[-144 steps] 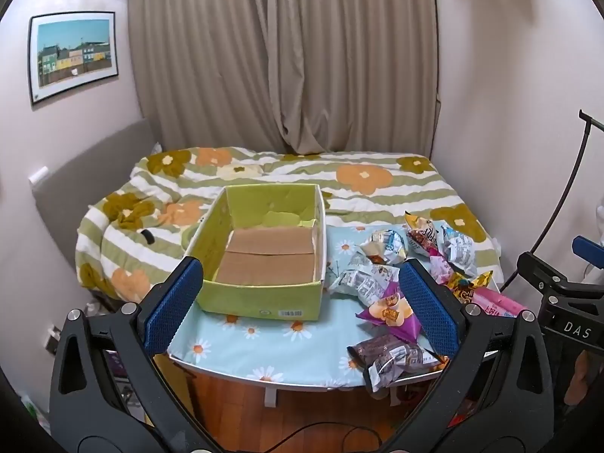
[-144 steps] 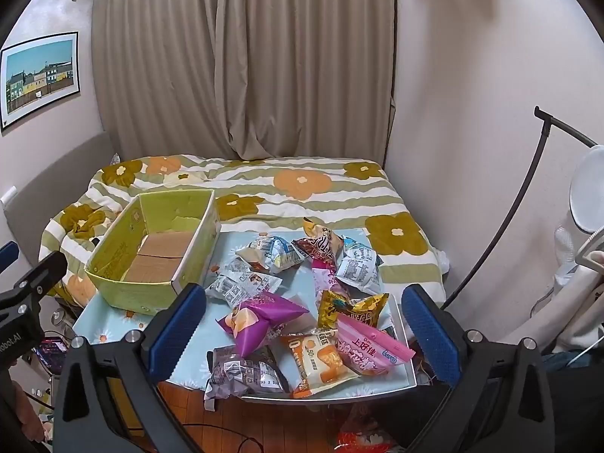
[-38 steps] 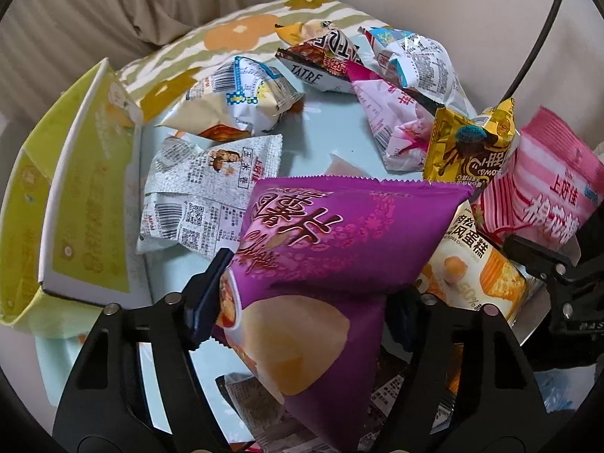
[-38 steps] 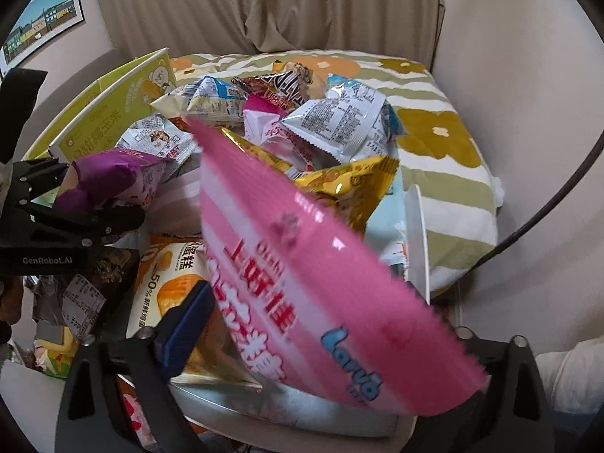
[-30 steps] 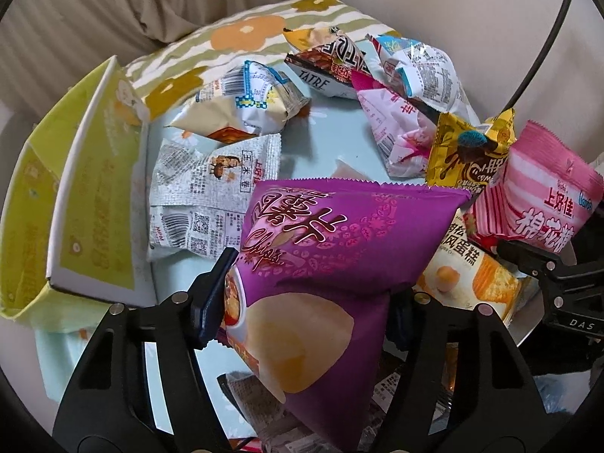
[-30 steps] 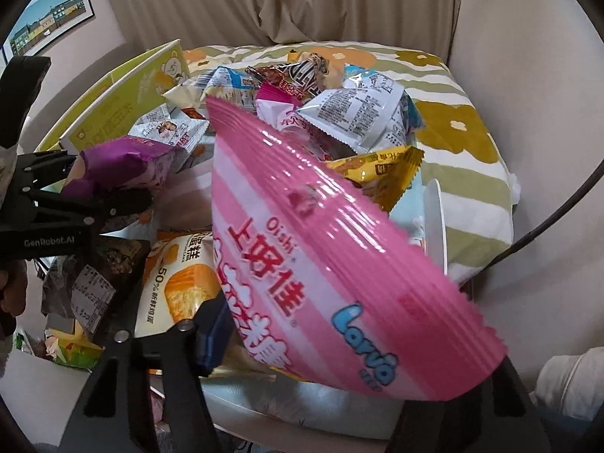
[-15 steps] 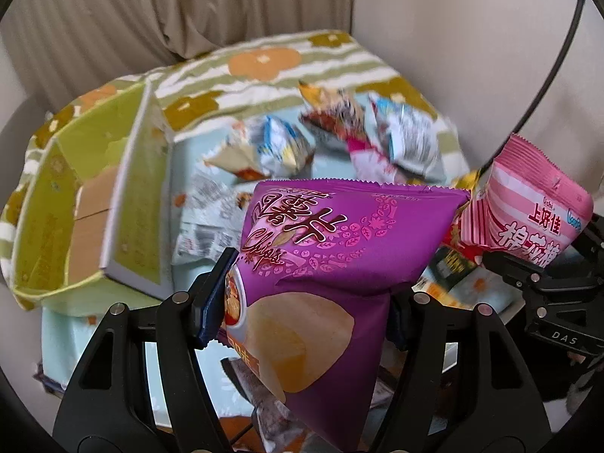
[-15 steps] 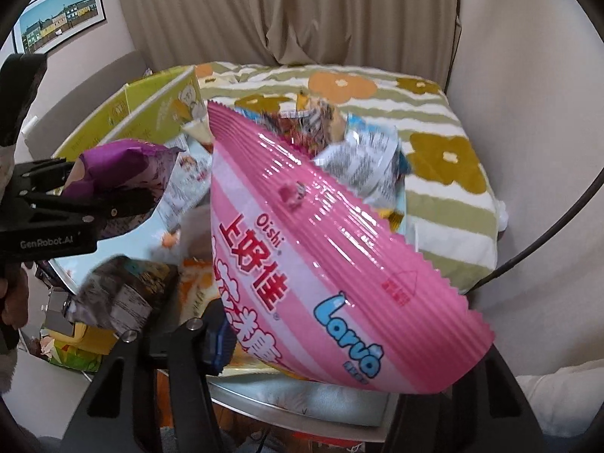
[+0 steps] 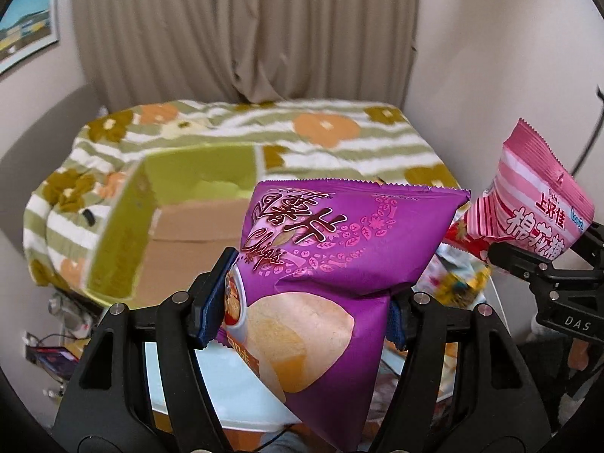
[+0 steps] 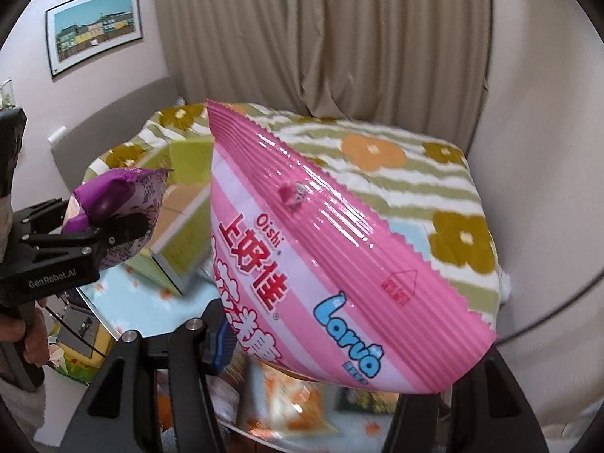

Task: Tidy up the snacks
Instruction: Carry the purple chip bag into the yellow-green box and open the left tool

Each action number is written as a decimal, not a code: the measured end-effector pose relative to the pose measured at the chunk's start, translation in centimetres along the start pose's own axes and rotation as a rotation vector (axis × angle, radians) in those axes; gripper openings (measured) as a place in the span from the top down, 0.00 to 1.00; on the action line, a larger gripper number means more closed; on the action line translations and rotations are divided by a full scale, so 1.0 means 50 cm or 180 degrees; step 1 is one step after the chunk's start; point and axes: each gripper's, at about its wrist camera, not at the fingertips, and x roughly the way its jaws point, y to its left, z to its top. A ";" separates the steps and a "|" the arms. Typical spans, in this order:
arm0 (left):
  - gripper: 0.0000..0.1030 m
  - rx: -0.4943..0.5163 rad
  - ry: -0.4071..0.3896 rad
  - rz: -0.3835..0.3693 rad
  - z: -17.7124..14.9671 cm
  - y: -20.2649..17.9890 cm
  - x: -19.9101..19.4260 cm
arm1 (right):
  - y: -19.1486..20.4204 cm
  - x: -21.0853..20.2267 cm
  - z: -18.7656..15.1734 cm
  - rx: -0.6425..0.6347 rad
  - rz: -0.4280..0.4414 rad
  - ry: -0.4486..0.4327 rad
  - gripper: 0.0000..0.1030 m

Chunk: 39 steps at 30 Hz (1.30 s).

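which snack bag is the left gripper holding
The purple chips bag, pinched by the left gripper; the pink striped bag is in the right gripper.

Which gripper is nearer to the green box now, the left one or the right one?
Left. The left gripper, shut on the purple chips bag, is just in front of the green box. The right gripper, shut on the pink bag, is farther off to the box's right.

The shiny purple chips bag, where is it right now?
The shiny purple chips bag is clamped in the left gripper, up in the air in front of the green cardboard box; the striped pink snack bag is to its right.
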 end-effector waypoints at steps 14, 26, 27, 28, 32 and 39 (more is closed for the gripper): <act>0.38 -0.0198 -0.0049 0.0086 0.132 0.343 0.062 | 0.266 0.151 0.236 -0.0066 0.0221 -0.0149 0.47; 0.39 -0.0110 0.0461 -0.0219 0.183 0.434 0.295 | 0.324 0.362 0.314 0.0315 0.0161 0.0269 0.47; 0.39 -0.0086 0.0513 -0.0212 0.181 0.432 0.318 | 0.319 0.377 0.316 0.0344 0.0127 0.0308 0.47; 0.38 -0.0067 0.0545 -0.0199 0.179 0.430 0.334 | 0.317 0.383 0.316 0.0359 0.0115 0.0324 0.47; 0.38 -0.0019 0.0669 -0.0106 0.179 0.424 0.399 | 0.305 0.416 0.321 0.0429 0.0065 0.0414 0.47; 0.02 -0.0014 0.0711 0.0166 0.176 0.433 0.444 | 0.286 0.463 0.321 0.0451 0.0107 0.0544 0.45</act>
